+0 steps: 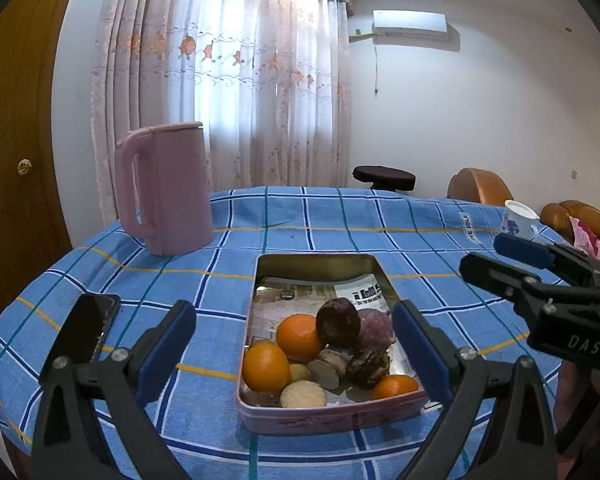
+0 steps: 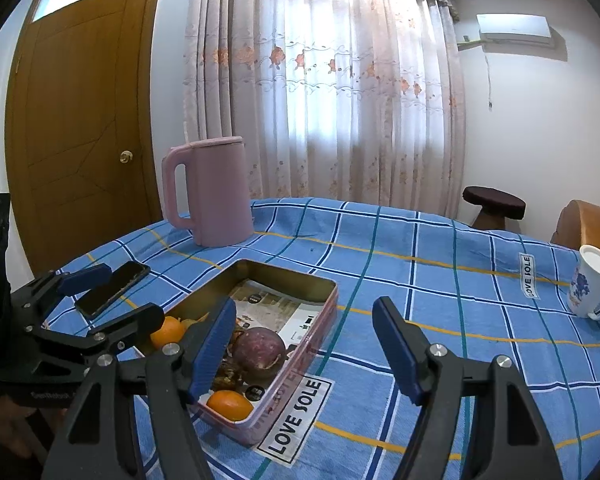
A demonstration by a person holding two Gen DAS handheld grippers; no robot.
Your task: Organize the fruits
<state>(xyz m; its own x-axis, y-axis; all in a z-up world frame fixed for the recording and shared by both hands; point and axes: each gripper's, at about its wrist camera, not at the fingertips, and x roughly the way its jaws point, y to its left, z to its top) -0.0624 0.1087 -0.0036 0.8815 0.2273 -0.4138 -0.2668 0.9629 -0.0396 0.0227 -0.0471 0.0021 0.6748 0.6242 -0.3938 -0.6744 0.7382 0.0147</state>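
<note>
A pink rectangular tin (image 1: 332, 414) sits on the blue checked tablecloth and holds several fruits: oranges (image 1: 299, 337), a dark purple round fruit (image 1: 337, 321), pale sliced pieces (image 1: 303, 395) and a brown knobbly fruit (image 1: 367, 365). My left gripper (image 1: 294, 356) is open and empty, its fingers either side of the tin's near end, just above it. My right gripper (image 2: 304, 348) is open and empty, over the tin's right edge (image 2: 300, 368); it also shows in the left wrist view (image 1: 512, 260). The purple fruit (image 2: 259, 349) and an orange (image 2: 230, 404) show in the right wrist view.
A pink kettle (image 1: 164, 188) stands at the back left of the table. A black phone (image 1: 86, 330) lies left of the tin. A white mug with blue flowers (image 2: 590, 284) stands at the right. Chairs and a stool (image 1: 384, 178) are beyond the table.
</note>
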